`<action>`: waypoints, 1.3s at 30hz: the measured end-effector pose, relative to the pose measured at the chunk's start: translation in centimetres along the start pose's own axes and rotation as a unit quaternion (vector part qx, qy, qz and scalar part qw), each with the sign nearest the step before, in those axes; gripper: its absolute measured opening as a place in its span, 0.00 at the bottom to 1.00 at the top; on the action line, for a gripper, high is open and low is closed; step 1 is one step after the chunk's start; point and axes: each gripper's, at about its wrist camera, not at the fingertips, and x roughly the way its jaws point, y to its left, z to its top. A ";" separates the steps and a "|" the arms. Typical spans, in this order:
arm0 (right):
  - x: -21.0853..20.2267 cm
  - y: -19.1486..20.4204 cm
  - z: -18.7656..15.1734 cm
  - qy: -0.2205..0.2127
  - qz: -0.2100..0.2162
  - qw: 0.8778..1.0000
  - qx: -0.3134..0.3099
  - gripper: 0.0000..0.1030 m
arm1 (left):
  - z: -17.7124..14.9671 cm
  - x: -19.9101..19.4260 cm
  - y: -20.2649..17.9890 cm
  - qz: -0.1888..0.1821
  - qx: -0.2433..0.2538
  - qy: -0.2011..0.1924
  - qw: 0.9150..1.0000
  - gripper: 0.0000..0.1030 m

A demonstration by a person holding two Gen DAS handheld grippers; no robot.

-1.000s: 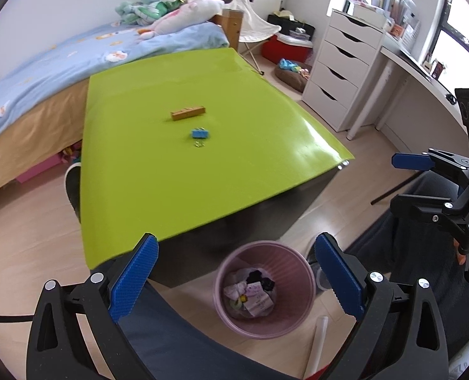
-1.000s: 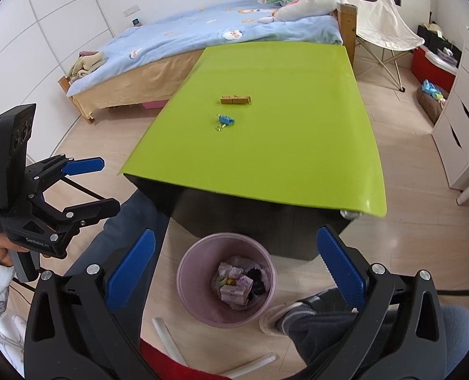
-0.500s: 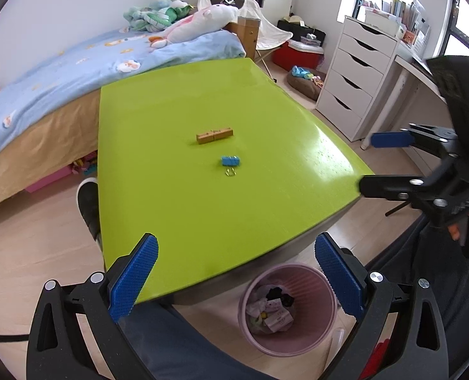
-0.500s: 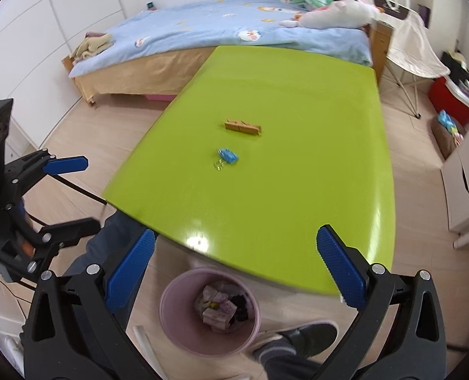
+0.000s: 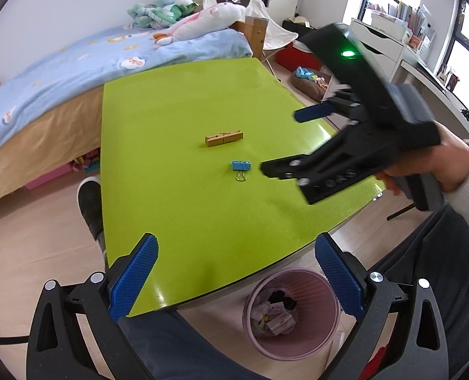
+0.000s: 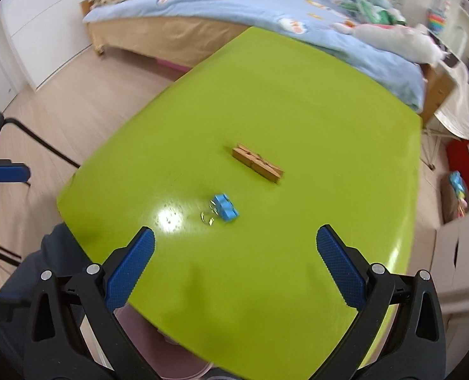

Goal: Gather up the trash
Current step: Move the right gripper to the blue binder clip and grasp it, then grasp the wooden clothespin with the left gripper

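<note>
blue clip [image 6: 224,207] just short of peg [image 6: 256,163] | right gripper [image 6: 234,253] open, empty, nearing clip | left gripper [image 5: 236,262] open, idle | risk: flat clip skids across slick table [image 6: 329,120], wire loop snags pad

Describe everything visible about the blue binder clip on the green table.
The blue binder clip is small, with a bright blue body and thin metal wire handles lying flat toward the table's near edge. It rests on the green table, apart from the wooden clothespin beyond it. Neither gripper touches it; the right gripper is open just short of it.
</note>
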 end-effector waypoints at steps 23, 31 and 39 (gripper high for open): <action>3.6 0.0 1.0 0.028 -0.001 0.999 -0.024 0.02 | -0.1 0.9 1.2 0.005 -0.010 0.012 1.000 0.93; 1.1 -2.3 -0.5 0.016 0.009 0.999 0.032 0.01 | 2.4 2.1 0.6 0.004 0.001 0.013 1.000 0.93; -0.9 -4.2 -2.3 0.010 0.012 0.997 0.070 0.01 | 6.1 4.0 -0.1 0.025 0.016 0.018 0.999 0.93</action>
